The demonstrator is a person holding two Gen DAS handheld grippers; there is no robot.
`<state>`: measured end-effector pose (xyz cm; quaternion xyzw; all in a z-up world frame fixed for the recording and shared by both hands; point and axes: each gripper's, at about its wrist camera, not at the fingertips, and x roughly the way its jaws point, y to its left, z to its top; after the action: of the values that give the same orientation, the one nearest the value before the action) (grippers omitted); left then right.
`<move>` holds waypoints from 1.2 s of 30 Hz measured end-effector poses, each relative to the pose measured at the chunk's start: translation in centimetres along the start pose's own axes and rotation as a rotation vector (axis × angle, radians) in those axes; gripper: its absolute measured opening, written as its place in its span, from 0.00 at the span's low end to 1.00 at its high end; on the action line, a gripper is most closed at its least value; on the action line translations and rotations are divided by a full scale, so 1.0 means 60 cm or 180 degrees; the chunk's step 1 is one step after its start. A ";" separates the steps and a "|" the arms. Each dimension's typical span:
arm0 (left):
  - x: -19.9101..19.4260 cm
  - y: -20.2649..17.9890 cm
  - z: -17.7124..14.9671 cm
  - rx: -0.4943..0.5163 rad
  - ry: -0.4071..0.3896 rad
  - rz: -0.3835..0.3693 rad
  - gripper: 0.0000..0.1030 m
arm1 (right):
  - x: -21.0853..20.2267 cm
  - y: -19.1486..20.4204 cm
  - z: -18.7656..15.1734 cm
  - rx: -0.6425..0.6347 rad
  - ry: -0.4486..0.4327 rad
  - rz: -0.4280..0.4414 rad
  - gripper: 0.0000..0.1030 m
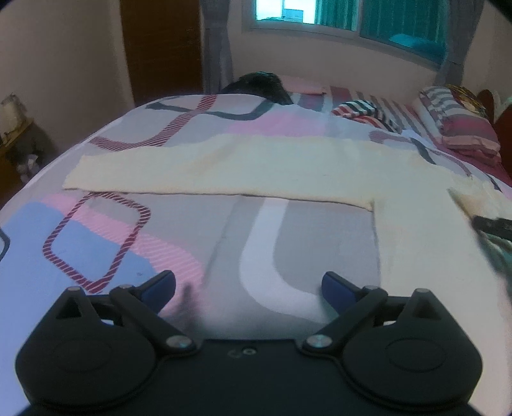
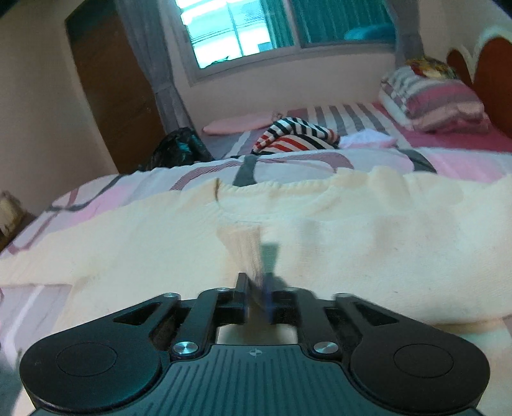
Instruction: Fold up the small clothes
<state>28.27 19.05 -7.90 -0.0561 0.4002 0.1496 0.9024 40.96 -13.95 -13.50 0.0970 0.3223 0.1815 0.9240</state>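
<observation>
A cream knit sweater (image 1: 243,166) lies spread flat on the patterned bedspread (image 1: 96,243), one sleeve stretched out to the left. My left gripper (image 1: 248,288) is open and empty, low over the bedspread, in front of the sweater's left sleeve and beside its body. My right gripper (image 2: 257,288) is shut on a ribbed edge of the sweater (image 2: 246,243), lifting a narrow strip of it over the sweater's body near the neckline (image 2: 278,188). The right gripper's tip shows at the right edge of the left wrist view (image 1: 492,224).
A striped red, white and navy garment (image 2: 297,137) lies bunched behind the sweater. A dark bag (image 2: 179,147) sits at the bed's far left. Striped pillows (image 2: 432,99) and a red headboard (image 2: 492,64) stand at the right. A wooden door (image 2: 112,89) and window (image 2: 256,28) are behind.
</observation>
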 end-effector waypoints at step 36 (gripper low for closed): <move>0.127 -0.312 0.140 0.0122 -0.0170 -0.1489 0.02 | -0.283 -0.329 -0.046 0.1595 -0.0684 -0.0793 0.00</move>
<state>44.93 4.87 -8.24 -0.1262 0.3550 -0.0698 0.9237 32.25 -38.62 -11.97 0.3005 0.2667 -0.0298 0.9153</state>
